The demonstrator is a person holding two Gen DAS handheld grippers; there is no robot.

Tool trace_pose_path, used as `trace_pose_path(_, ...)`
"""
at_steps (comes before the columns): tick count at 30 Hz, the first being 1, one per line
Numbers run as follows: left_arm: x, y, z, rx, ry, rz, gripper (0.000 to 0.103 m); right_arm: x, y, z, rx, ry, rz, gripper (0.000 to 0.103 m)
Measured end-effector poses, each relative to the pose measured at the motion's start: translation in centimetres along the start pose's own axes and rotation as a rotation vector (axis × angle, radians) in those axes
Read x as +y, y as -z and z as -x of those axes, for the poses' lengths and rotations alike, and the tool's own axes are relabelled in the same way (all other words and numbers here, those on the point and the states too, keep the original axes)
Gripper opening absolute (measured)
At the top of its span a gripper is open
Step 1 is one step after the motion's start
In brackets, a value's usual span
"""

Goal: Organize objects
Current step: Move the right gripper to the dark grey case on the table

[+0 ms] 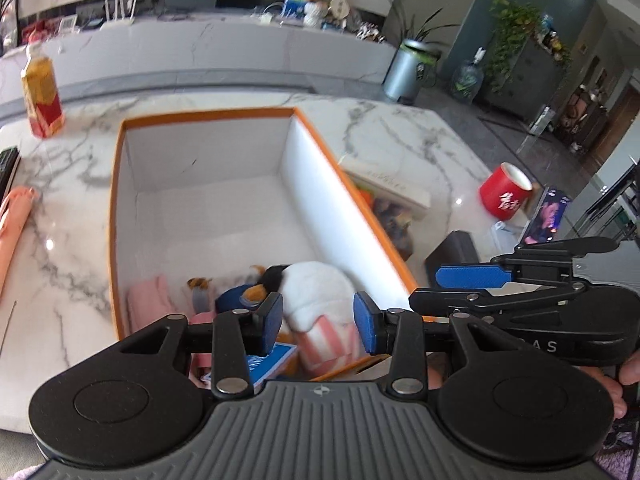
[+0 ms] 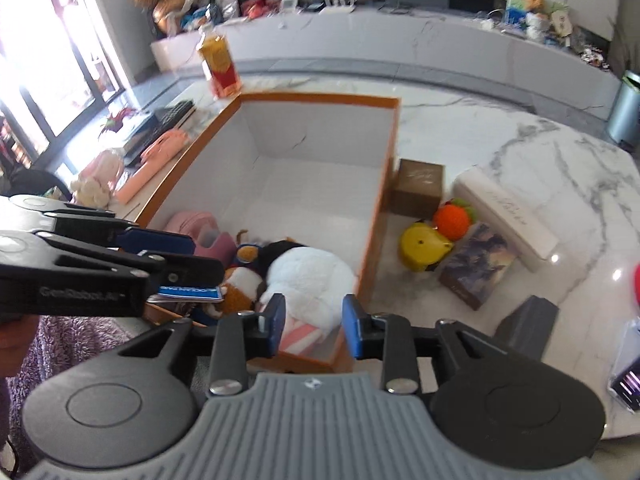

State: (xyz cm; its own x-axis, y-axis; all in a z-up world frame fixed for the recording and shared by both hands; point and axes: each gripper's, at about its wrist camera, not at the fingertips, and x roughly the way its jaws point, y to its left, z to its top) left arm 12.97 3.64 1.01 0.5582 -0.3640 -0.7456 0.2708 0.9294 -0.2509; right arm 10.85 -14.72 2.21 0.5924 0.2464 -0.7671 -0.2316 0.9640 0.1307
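Two black grippers with blue pads hover over the near end of an open box on a marble table. From the left wrist view, the left gripper (image 1: 318, 320) has its jaws partly apart with nothing between the pads, only the box contents below. From the right wrist view, the right gripper (image 2: 314, 326) is likewise partly apart and holds nothing. One box (image 2: 316, 102), white inside with an orange rim, sits with its long axis running away from the cameras; its far half is bare. Its near end holds a pile: one large white plush toy (image 2: 308, 276) lying on its side, one small brown and white plush animal (image 2: 240, 282), one pink item (image 2: 200, 224) by the left wall, one pink and white striped piece (image 2: 300, 338) at the near wall, and one blue card box (image 1: 272, 356) in the near left corner. Outside the box, along its right wall, stand one brown carton (image 2: 420, 188), one orange knitted ball (image 2: 452, 218), one yellow toy (image 2: 424, 248), one dark printed box (image 2: 476, 264) and one long white box (image 2: 504, 208) lying at a slant. One red cup (image 1: 506, 190) sits near the table's right edge. One bottle of yellow drink (image 2: 220, 64) stands upright beyond the far left corner of the box.
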Motion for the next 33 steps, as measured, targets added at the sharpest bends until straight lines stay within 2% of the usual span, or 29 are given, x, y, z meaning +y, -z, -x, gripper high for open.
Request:
trace_pose_path(5,-3.3,0.1,0.0,-0.030,0.031,-0.067,0.045,-3.3,2.2,2.4,-0.066,0.064,-0.103,0.052)
trace_pose_path(11,-6.7,0.0,-2.0,-0.017,0.030,-0.151,0.045,-8.0,4.3,4.0,-0.123,0.149,-0.242,0.053)
trace_pose_path(16,-8.5,-0.4,-4.3,0.015,0.037,-0.197,0.045,-10.8,5.0,3.4,-0.107,0.168,-0.312,0.054)
trace_pose_path(20,-9.5,-1.4,-5.9,0.038,0.026,-0.245,0.045,-11.8,4.5,2.1,-0.085,0.166,-0.309,0.064)
trace_pose_path(27,-10.6,-3.8,-8.6,0.074,-0.010,-0.328,0.045,-13.8,3.0,-1.2,0.010,0.170,-0.315,0.064)
trace_pose_path(30,-11.0,-4.5,-10.2,0.095,-0.010,-0.347,0.045,-14.7,2.8,-2.3,0.030,0.151,-0.320,0.060)
trace_pose_path(32,-11.3,-5.0,-11.6,0.119,-0.004,-0.358,0.045,-15.2,2.8,-2.9,0.037,0.131,-0.326,0.047)
trace_pose_path(33,-11.4,-5.2,-12.3,0.132,-0.002,-0.357,0.045,-15.5,2.8,-3.1,0.041,0.121,-0.331,0.044)
